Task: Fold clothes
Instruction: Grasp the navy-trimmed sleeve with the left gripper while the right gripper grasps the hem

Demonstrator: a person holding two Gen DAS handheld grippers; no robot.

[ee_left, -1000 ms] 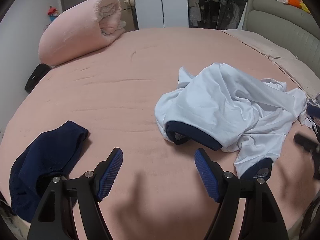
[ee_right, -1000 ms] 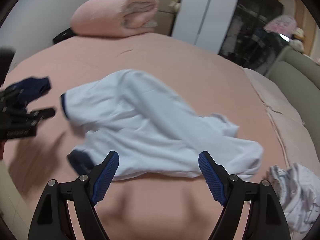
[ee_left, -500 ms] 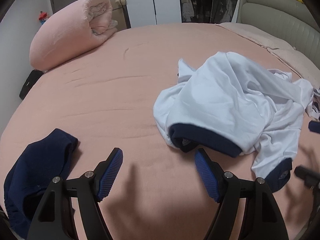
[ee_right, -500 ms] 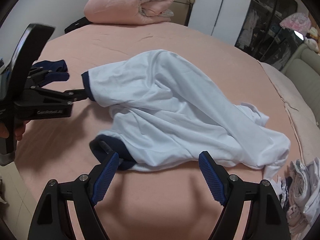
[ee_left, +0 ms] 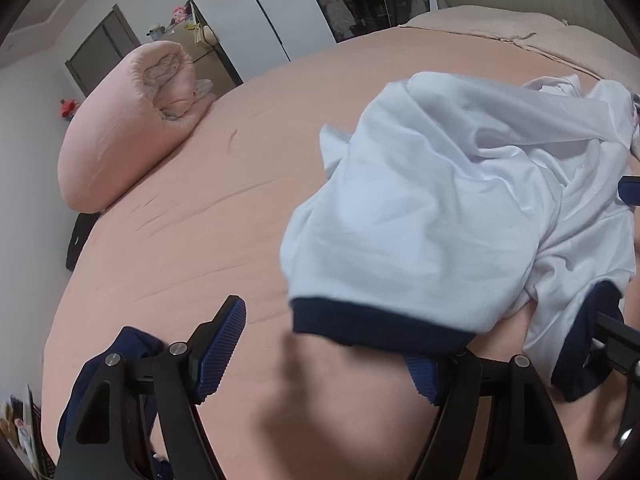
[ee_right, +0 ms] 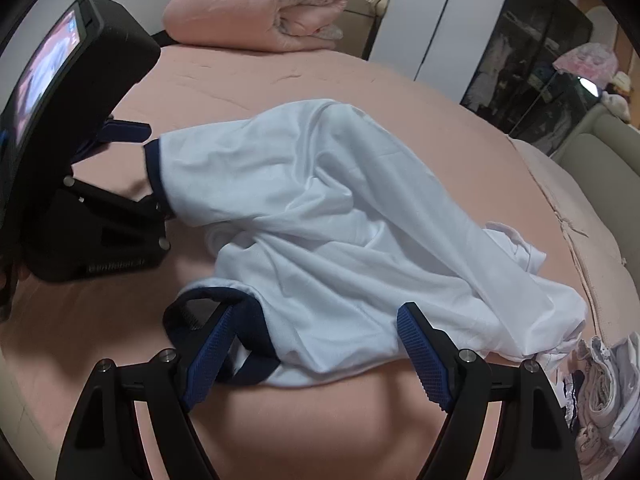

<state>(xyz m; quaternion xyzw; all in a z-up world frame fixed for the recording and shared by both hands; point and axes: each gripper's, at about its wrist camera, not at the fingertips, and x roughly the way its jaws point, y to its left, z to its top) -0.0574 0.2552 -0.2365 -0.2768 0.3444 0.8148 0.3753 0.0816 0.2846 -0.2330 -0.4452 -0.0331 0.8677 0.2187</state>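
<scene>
Reaching low over the bed, the left gripper (ee_left: 324, 350) holds its jaws wide apart with nothing pressed between the blue ribbed pads (ee_left: 222, 350). Its right-hand finger lies under the navy hem band (ee_left: 372, 326) of the white garment (ee_left: 452, 208), which droops over that pad; whether pad and cloth touch cannot be told. A dark navy cloth (ee_left: 120, 364) lies bunched behind the left finger, at the near edge of the pink bedsheet (ee_left: 192, 248).

The right gripper (ee_right: 316, 354) also stands with jaws spread, gripping nothing. Its left pad (ee_right: 208, 354) sits over a navy cuff opening (ee_right: 224, 320) of the same white garment (ee_right: 340, 216); its right pad rests against the lower white edge of the cloth. From the right wrist view, the left gripper (ee_right: 132, 168) appears at the far left, its black body carrying a small lit screen (ee_right: 44, 68), one blue finger above the hem band (ee_right: 152, 168) and the other low beside it.

The white garment lies crumpled across the middle of the bed, unfolded, its navy-trimmed ends nearest the two grippers and its bulk trailing away to the right.

Farther out, a rolled pink quilt (ee_right: 260, 4) lies at the far side of the bed. A small heap of patterned white clothing (ee_right: 604, 384) sits at the right edge. A white wardrobe door (ee_left: 260, 12) and dark glass cabinets (ee_right: 536, 60) stand behind, and a padded headboard (ee_right: 600, 152) borders the bed on the right.
</scene>
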